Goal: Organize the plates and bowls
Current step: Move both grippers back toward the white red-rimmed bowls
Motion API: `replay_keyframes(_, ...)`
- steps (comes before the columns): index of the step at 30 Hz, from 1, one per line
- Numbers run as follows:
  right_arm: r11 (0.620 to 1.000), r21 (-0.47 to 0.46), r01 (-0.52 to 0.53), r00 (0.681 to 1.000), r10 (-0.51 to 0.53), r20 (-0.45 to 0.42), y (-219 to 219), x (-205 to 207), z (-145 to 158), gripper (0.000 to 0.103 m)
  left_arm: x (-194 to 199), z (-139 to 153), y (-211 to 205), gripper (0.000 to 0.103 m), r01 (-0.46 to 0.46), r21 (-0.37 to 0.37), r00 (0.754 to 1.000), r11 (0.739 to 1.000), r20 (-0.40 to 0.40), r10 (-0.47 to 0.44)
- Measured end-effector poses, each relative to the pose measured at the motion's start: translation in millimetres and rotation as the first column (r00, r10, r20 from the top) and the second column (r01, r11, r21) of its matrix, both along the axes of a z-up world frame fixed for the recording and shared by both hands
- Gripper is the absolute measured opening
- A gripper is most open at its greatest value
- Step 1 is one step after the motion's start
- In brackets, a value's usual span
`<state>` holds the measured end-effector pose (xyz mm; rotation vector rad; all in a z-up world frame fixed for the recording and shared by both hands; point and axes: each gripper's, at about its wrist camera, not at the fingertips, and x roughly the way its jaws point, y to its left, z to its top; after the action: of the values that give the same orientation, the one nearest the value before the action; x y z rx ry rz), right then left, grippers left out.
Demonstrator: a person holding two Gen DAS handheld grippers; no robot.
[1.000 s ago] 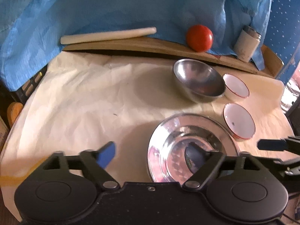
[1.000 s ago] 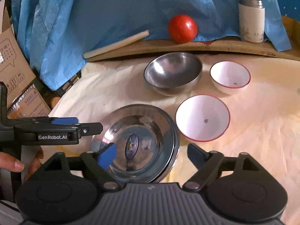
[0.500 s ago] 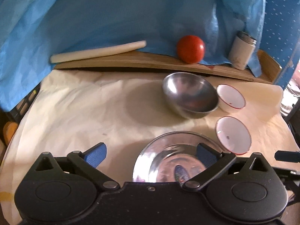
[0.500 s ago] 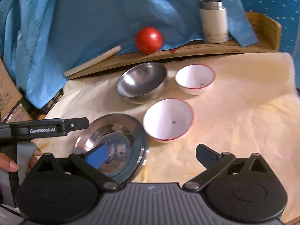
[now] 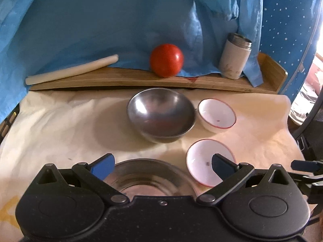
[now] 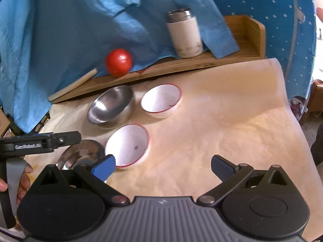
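A steel bowl (image 5: 161, 114) (image 6: 111, 106) sits at the back of the cream-covered table. Two white red-rimmed bowls lie to its right: the far one (image 5: 217, 114) (image 6: 161, 99) and the near one (image 5: 201, 161) (image 6: 128, 144). A shiny steel plate (image 5: 145, 176) (image 6: 80, 155) lies at the front, partly hidden by the gripper bodies. My left gripper (image 5: 161, 164) stands open above the plate's far edge, nothing between its fingers. My right gripper (image 6: 163, 166) is open over bare cloth, right of the near white bowl.
A wooden tray (image 5: 131, 80) along the back carries a red tomato (image 5: 166, 60), a white rolling pin (image 5: 70, 69) and a white tumbler (image 5: 235, 58). Blue cloth (image 5: 101, 20) hangs behind. The table's right edge (image 6: 298, 125) drops off. A hand (image 6: 22, 173) holds the left gripper.
Both grippers pulled back toward the front and opened wider. The steel plate slid under the left gripper's body; the right gripper shifted right, off the plate, onto bare cloth.
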<state>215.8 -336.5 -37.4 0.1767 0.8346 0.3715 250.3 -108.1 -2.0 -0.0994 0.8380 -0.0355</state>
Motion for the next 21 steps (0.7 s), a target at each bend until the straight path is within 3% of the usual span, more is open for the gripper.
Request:
replay_keyframes(7, 0.999, 0.040, 0.006, 0.999, -0.004, -0.048, -16.1, 15.0, -8.2, 0.103, 23.4, 1.8, -20.4, 0.102, 0.096, 0.036, 0.994, 0.995, -0.056, -0.094)
replay_keyframes(14, 0.997, 0.069, 0.026, 0.992, -0.017, -0.121, -24.1, 26.8, -18.4, 0.103, 55.1, -8.4, -39.7, 0.102, 0.227, 0.065, 0.968, 0.972, -0.124, -0.218)
replay_keyframes(21, 0.998, 0.059, 0.014, 0.988, -0.005, -0.156, -11.9, 37.3, -24.7, 0.103, 77.9, -21.8, -42.2, 0.102, 0.269, 0.069, 0.944, 0.961, -0.216, -0.249)
